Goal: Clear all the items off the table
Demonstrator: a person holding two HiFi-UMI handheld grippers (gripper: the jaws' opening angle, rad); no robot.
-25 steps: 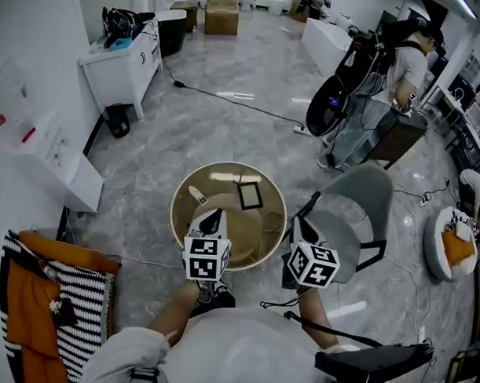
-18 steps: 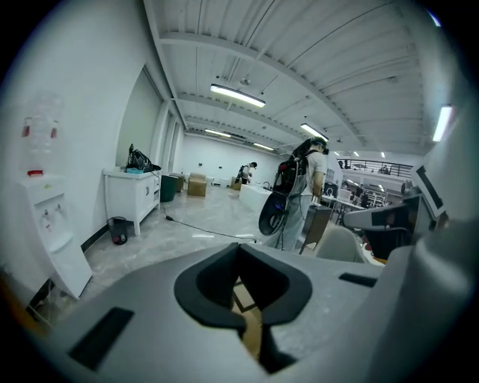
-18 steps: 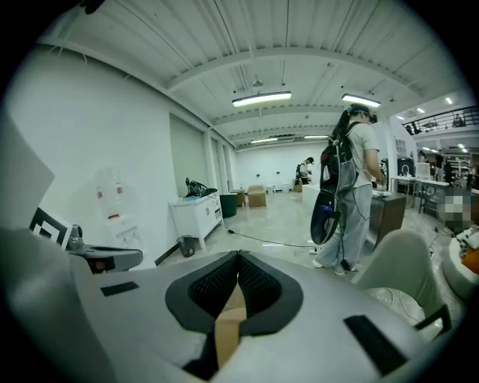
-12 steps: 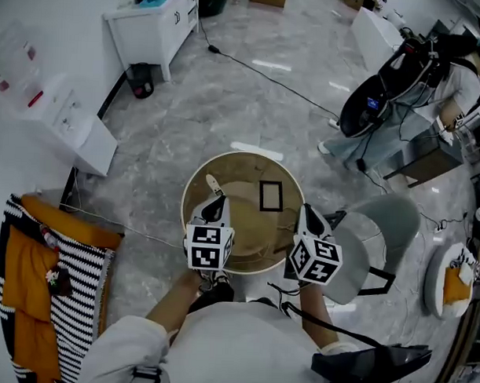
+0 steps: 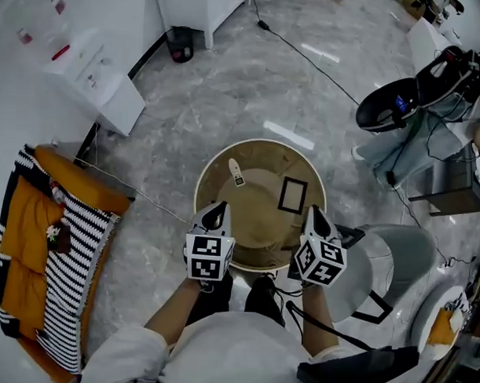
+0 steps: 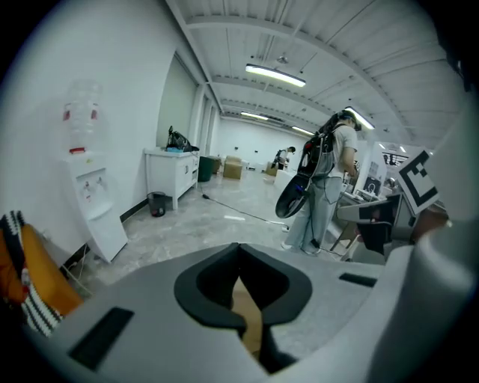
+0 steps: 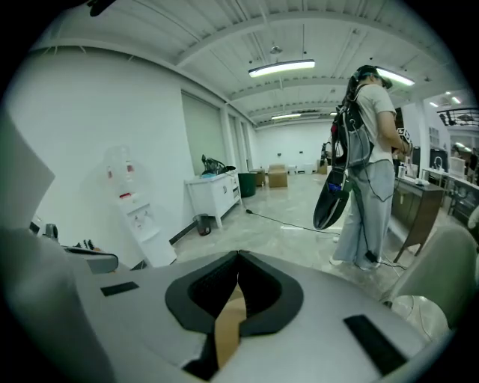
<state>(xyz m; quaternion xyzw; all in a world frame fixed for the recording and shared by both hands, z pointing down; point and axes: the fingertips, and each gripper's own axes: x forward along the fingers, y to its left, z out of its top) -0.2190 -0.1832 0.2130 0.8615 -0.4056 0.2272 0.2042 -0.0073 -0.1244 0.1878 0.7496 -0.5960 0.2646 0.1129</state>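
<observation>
The left tool (image 5: 214, 215) hangs over the near rim of the round tabletop (image 5: 259, 219) with its jaws pressed together and nothing between them; in its own view the tips meet and only a strip of tan surface shows through the gap behind them. The right tool (image 5: 312, 218) sits level with it over the same rim, farther right, with its jaws also closed and empty. Two things remain to clear. A small pale oblong item (image 5: 237, 173) lies ahead of the left tool, toward the far side and a little right of its line, its long axis running roughly away from the person. A dark flat rectangle (image 5: 292, 194) lies ahead of the right tool and slightly to its left, noticeably closer. By position, each tool would best take the item on its own side, and either must open its jaws first.
</observation>
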